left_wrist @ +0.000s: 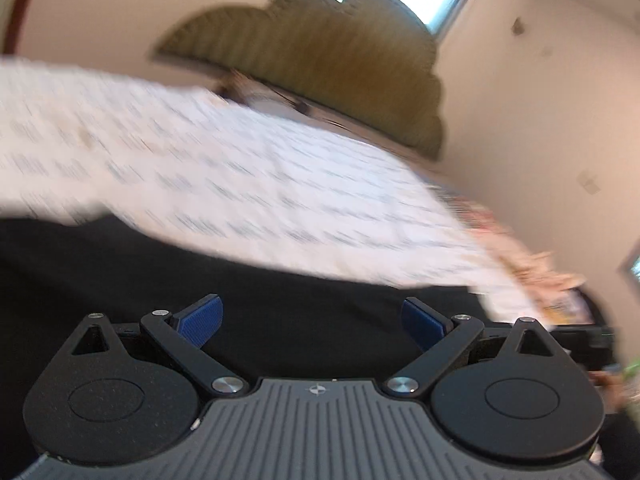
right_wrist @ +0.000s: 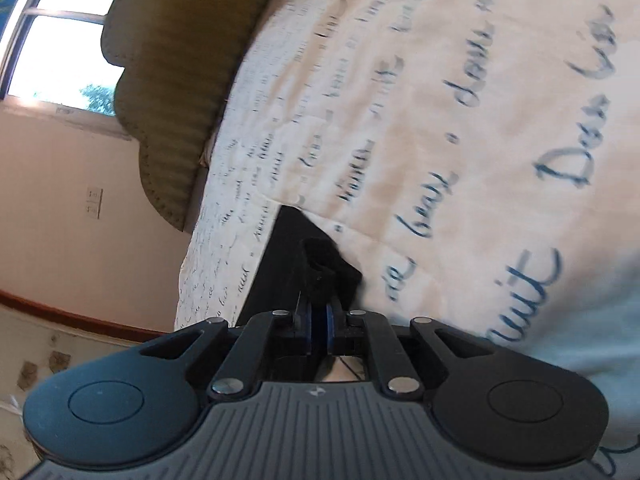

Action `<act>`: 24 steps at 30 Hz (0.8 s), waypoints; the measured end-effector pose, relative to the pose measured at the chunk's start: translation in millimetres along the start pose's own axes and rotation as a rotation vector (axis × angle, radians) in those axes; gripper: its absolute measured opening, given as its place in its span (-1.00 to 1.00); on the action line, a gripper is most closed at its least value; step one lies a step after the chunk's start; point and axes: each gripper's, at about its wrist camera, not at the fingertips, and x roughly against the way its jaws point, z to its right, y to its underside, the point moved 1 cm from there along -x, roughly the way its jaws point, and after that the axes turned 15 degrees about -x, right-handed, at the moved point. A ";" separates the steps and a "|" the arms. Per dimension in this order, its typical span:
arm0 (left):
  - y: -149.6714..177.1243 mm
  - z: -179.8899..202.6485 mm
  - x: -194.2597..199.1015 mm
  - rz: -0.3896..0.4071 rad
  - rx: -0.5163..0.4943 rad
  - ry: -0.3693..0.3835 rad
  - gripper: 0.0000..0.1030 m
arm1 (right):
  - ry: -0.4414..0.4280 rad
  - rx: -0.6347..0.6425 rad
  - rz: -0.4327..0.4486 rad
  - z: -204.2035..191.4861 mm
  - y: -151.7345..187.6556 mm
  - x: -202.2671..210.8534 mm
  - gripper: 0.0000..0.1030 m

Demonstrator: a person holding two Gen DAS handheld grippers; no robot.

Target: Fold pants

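The black pants (left_wrist: 240,280) lie spread on the white bed cover with blue script (left_wrist: 280,184). My left gripper (left_wrist: 312,320) is open just above the black cloth, blue pads wide apart and empty. In the right wrist view, my right gripper (right_wrist: 319,316) is shut on a bunched edge of the black pants (right_wrist: 320,268), which stretch away from the fingers over the bed cover (right_wrist: 460,140). The left view is motion-blurred.
An olive scalloped headboard (left_wrist: 320,64) stands at the head of the bed, also in the right wrist view (right_wrist: 176,72). A window (right_wrist: 48,56) and beige wall (left_wrist: 540,140) lie behind. Coloured items (left_wrist: 560,296) sit at the bed's right edge.
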 end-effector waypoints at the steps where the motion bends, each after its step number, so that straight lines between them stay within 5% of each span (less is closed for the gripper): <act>1: -7.4 -9.8 3.5 0.006 -0.031 -0.055 0.89 | -0.013 0.007 0.007 0.2 0.8 3.1 -0.84; 4: -25.0 -48.4 3.9 -0.016 -0.096 -0.139 0.89 | -0.022 0.048 0.064 -4.6 5.3 12.7 -0.72; 8: -39.0 -92.7 -29.3 -0.143 -0.205 -0.172 0.77 | -0.014 0.067 0.128 -6.4 2.4 22.3 -0.63; 12: -38.0 -113.1 -64.3 -0.273 -0.226 0.003 0.68 | -0.068 0.044 0.230 -2.9 2.3 38.0 -0.63; 16: -22.4 -121.2 -93.0 -0.361 -0.273 0.032 0.72 | -0.120 0.044 0.246 -0.6 4.0 43.8 -0.63; 19: -24.1 -123.9 -99.6 -0.338 -0.302 0.048 0.68 | -0.137 0.052 0.250 0.9 6.7 43.5 -0.63; 21: -30.4 -131.0 -101.6 -0.326 -0.263 0.045 0.32 | -0.136 0.059 0.243 0.3 8.9 39.6 -0.63; 23: -34.7 -132.6 -104.1 -0.334 -0.266 0.014 -0.86 | -0.135 0.067 0.230 -1.9 11.7 34.2 -0.63; 24: -35.1 -130.8 -103.6 -0.344 -0.298 0.006 -0.89 | -0.131 0.071 0.226 -1.5 12.9 32.2 -0.63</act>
